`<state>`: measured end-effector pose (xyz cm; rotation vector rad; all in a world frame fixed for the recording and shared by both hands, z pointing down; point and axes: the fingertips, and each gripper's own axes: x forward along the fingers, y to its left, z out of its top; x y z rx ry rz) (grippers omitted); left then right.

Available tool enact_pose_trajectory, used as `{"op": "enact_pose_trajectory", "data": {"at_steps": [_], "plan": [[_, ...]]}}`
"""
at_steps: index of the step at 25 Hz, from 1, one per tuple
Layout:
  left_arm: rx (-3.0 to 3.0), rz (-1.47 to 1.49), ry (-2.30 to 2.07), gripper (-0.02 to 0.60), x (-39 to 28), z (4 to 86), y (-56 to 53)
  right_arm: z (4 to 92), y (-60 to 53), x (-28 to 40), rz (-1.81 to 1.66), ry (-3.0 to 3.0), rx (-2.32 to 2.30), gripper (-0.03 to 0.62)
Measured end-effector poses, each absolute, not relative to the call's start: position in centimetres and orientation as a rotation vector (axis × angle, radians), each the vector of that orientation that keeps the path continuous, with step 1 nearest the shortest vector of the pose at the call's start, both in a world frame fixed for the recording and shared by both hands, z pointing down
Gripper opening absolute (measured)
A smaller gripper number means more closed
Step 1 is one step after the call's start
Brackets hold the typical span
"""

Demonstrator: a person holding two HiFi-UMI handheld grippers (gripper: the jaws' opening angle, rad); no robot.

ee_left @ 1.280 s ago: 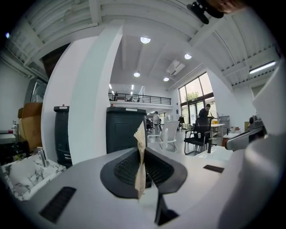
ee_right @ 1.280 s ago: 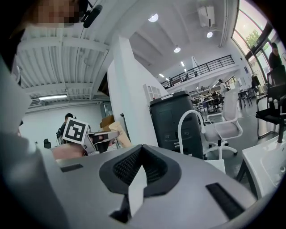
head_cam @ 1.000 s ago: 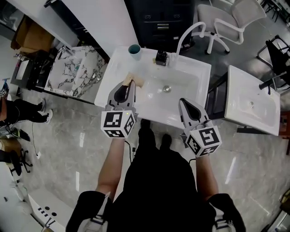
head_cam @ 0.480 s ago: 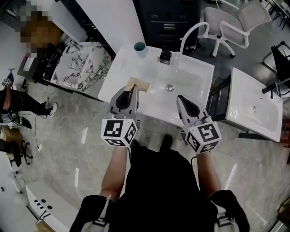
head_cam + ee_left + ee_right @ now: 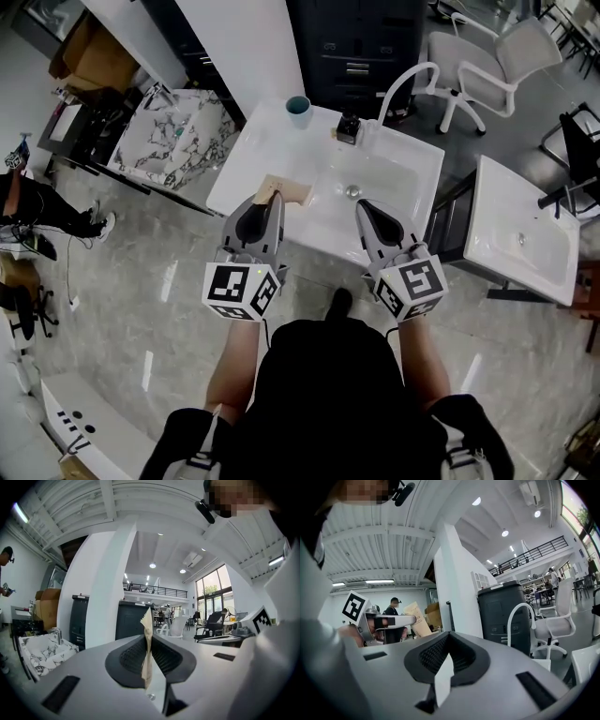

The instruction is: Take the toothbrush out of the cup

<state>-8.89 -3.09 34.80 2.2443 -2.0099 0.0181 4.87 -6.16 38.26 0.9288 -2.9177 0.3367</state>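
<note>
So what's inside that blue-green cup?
The cup at the back corner of the sink shows only a dark opening from above. Nothing sticks out over its rim. It is too small and shadowed to tell whether anything lies at the bottom.

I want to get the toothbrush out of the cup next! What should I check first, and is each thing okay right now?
1. Cup standing upright at the back of the sink: ok.
2. Toothbrush showing in the cup: cannot tell, the cup is too small in the head view.
3. Left gripper free to grab: not ok, it is shut on a tan card.
4. Right gripper open: not ok, its jaws are together with nothing between them.
5. A gripper close to the cup: not ok, both are at the sink's front edge.
</note>
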Motion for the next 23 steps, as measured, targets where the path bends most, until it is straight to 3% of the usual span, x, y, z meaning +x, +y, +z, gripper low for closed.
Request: {"op": "enact_pose_trajectory", "data": {"at_steps": [23], "plan": [[2.258,0.009,-1.99,0.048,-8.1,35.3,-3.1,37.4,-5.7,3.8,0.256,-2.918,0.864,0.03]]}}
